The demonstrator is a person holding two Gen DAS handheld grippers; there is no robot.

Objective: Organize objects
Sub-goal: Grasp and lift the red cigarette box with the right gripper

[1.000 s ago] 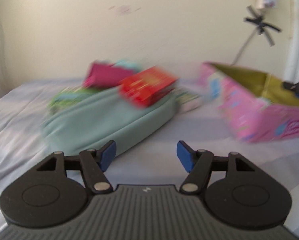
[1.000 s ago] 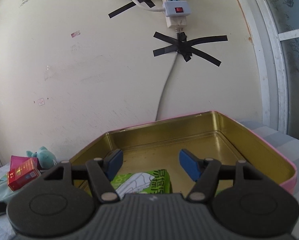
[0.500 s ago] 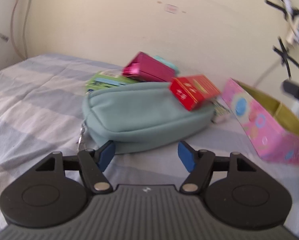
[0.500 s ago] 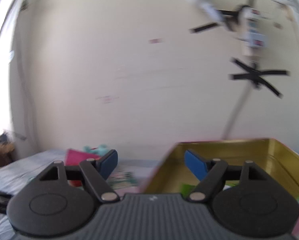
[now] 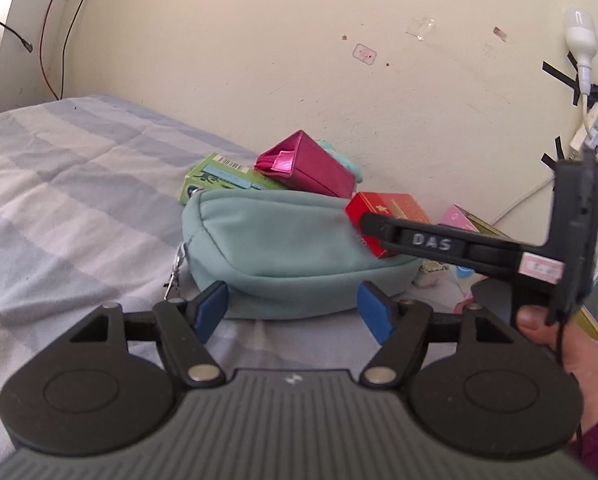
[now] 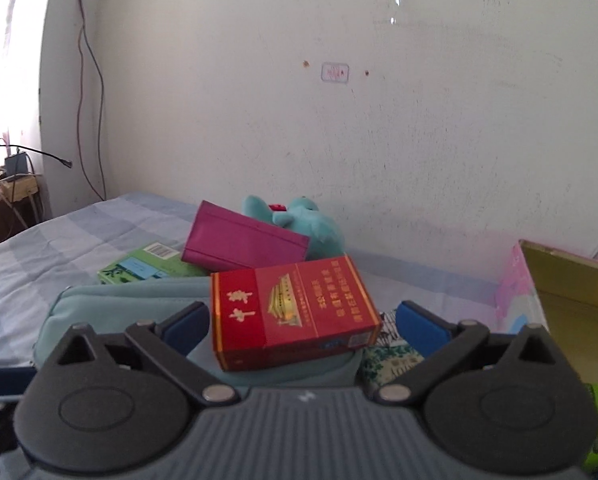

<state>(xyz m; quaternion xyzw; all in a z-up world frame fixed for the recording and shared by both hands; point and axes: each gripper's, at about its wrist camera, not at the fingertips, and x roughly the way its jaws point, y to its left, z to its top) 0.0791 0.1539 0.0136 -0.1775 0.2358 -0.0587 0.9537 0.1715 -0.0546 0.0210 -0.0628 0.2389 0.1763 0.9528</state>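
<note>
Right gripper [image 6: 299,328] lines up on the red box [image 6: 295,312], which lies atop the teal pouch [image 6: 111,300]; its jaws are opening wide, either side of the box, not pressing it. Left gripper [image 5: 293,312], jaws opening and empty, hovers just before the pouch. Best bet: center the box, close squarely on its long sides.
</note>
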